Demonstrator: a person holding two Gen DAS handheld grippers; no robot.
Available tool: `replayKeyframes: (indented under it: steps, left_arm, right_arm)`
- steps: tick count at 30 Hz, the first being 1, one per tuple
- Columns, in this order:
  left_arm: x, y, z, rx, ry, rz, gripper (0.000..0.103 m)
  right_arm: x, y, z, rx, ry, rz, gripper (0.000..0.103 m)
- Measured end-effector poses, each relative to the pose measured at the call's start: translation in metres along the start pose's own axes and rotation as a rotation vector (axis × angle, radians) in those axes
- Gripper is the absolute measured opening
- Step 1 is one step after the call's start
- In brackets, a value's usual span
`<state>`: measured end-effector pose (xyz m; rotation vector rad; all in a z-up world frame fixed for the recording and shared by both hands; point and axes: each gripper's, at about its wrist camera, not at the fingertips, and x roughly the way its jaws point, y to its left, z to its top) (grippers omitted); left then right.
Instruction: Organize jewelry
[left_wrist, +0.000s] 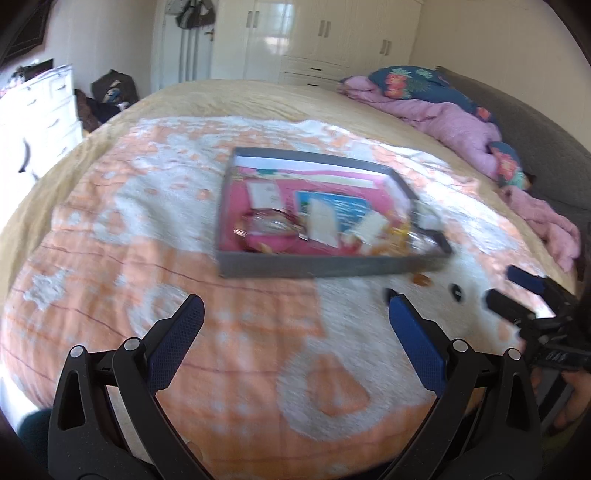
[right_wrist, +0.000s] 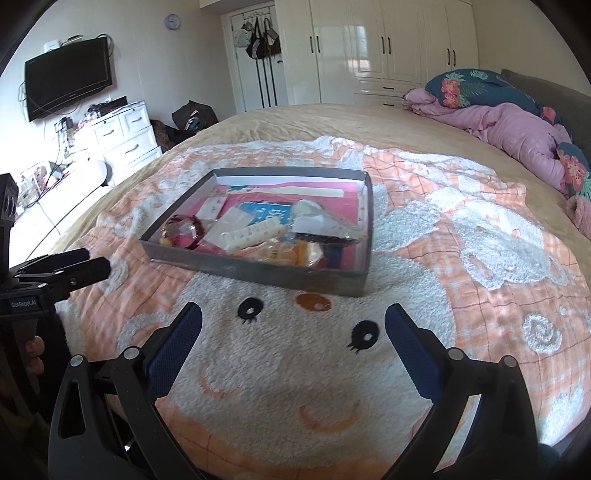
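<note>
Motion blur smears the tray (left_wrist: 321, 267) contents; both left gripper (left_wrist: 295, 306) and right gripper (right_wrist: 293, 314) fingers spread apart, empty.

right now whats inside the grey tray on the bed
The grey tray holds a loose pile: white cards and packets, a blue card, a round clear-wrapped piece, and yellow wrapped bits on a pink liner. Whatever lies beneath the pile is covered.

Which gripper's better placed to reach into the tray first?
Probably right. The right gripper is open and faces the grey tray squarely, its view sharp. The left gripper, also open and empty, views the tray from an angle, and its view is motion-blurred.
</note>
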<state>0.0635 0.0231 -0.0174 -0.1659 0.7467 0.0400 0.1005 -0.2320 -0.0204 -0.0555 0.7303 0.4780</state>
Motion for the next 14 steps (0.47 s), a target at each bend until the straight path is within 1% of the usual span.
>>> replayKeyframes:
  steps: [2, 3, 4, 6, 7, 8, 9, 10, 12, 14]
  left_arm:
    - [0.005, 0.017, 0.011, -0.023, -0.025, 0.074, 0.094]
    - [0.011, 0.028, 0.019, -0.035, -0.028, 0.124, 0.094]
    - [0.018, 0.042, 0.03, -0.047, -0.019, 0.175, 0.094]
    - [0.031, 0.068, 0.05, -0.072, -0.014, 0.238, 0.094]
    - [0.042, 0.088, 0.065, -0.095, -0.01, 0.301, 0.094]
    - [0.05, 0.102, 0.075, -0.107, -0.014, 0.336, 0.094]
    - [0.062, 0.117, 0.086, -0.114, -0.006, 0.361, 0.094]
    - [0.081, 0.138, 0.098, -0.13, 0.022, 0.396, 0.094]
    - [0.112, 0.172, 0.109, -0.171, 0.071, 0.401, 0.094]
    - [0.14, 0.203, 0.112, -0.221, 0.097, 0.442, 0.094]
  right_arm:
    - [0.008, -0.017, 0.011, 0.028, 0.001, -0.021, 0.099]
    - [0.012, -0.025, 0.015, 0.039, 0.001, -0.028, 0.099]
    - [0.017, -0.038, 0.022, 0.054, 0.001, -0.048, 0.099]
    - [0.032, -0.063, 0.036, 0.077, 0.016, -0.07, 0.099]
    - [0.042, -0.081, 0.045, 0.093, 0.018, -0.11, 0.099]
    - [0.055, -0.1, 0.054, 0.11, 0.029, -0.14, 0.099]
    - [0.067, -0.119, 0.061, 0.127, 0.046, -0.176, 0.099]
    - [0.074, -0.132, 0.066, 0.138, 0.053, -0.206, 0.099]
    - [0.104, -0.173, 0.076, 0.174, 0.091, -0.274, 0.099]
    - [0.129, -0.209, 0.08, 0.224, 0.122, -0.31, 0.099]
